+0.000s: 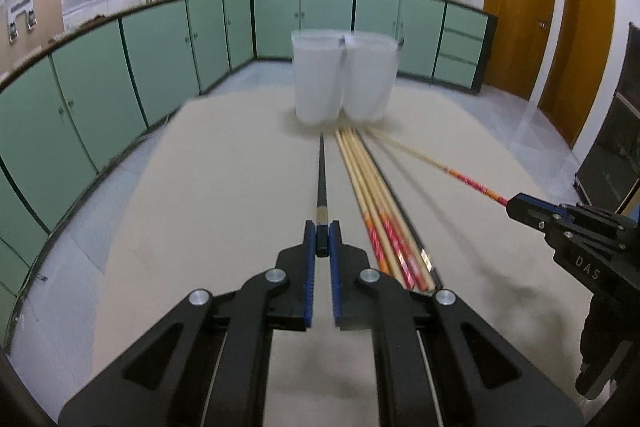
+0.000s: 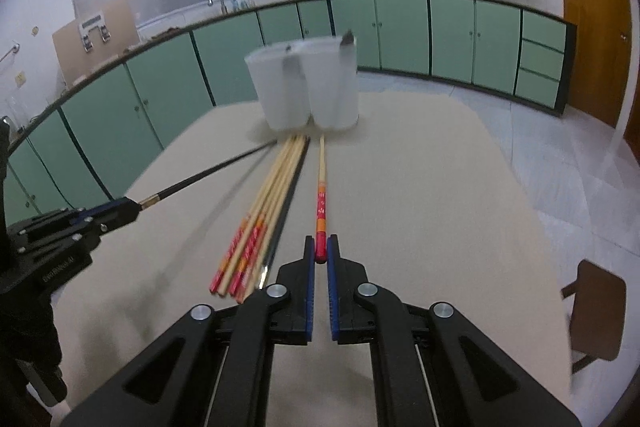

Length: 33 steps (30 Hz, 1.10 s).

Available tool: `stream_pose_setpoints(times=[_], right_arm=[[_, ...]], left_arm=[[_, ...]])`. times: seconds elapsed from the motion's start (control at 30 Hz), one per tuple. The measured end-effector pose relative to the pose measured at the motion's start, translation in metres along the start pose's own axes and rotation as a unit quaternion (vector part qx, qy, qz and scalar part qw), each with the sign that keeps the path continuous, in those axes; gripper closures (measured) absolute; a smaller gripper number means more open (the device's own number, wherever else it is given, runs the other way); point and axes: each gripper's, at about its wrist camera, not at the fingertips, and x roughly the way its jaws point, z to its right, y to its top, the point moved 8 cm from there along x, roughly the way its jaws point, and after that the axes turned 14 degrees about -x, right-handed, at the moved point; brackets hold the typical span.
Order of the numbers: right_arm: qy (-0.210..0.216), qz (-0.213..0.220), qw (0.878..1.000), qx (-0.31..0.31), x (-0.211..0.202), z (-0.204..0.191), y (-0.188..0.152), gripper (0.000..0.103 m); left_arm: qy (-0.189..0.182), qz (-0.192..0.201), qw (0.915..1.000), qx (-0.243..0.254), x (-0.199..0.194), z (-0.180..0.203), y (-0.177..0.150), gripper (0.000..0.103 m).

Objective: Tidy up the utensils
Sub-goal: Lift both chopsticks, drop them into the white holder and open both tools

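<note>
My left gripper [image 1: 321,231] is shut on the butt of a black chopstick [image 1: 321,179], whose tip reaches toward two white cups [image 1: 342,79] at the table's far end. Beside it on the right lies a bundle of several wooden chopsticks with red ends [image 1: 376,203]. My right gripper [image 2: 321,247] is shut on a wooden chopstick with a red end [image 2: 321,195] that points at the same white cups [image 2: 308,87]. In the left wrist view the right gripper [image 1: 514,205] shows at the right edge; in the right wrist view the left gripper [image 2: 132,207] shows at the left with the black chopstick [image 2: 208,173].
The beige table [image 1: 224,187] ends just behind the cups. Green kitchen cabinets [image 1: 160,43] curve around the room beyond it. Wooden doors [image 1: 520,7] stand at the right. A brown stool [image 2: 596,311] sits off the table's right side.
</note>
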Motion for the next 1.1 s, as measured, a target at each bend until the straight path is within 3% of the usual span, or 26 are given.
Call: stream_pose_setpoints(times=[0.3,0.67,0.93,1.1], right_arm=[[-0.002,0.061,0.998,-0.004,-0.034,0.016,0.057,0.097],[0.013,0.092,0.994,-0.050,-0.047,0.025,0.142,0.097],[0.022,0.095,0.992,-0.077,-0.049,0.028,0.182,0.097],[0.040,0.127,0.988,-0.075,-0.066,0.032,0.219,0.097]], left_arm=[[-0.027,0.077,0.9966,0.014,-0.036,0.016,0.066,0.097],[-0.061,0.099,0.9929,0.023,-0.033,0.030,0.129,0.097],[-0.082,0.110,0.9899,0.034,-0.038,0.043,0.154,0.097],[-0.103,0.148,0.9825,0.048,-0.058,0.059,0.189,0.097]])
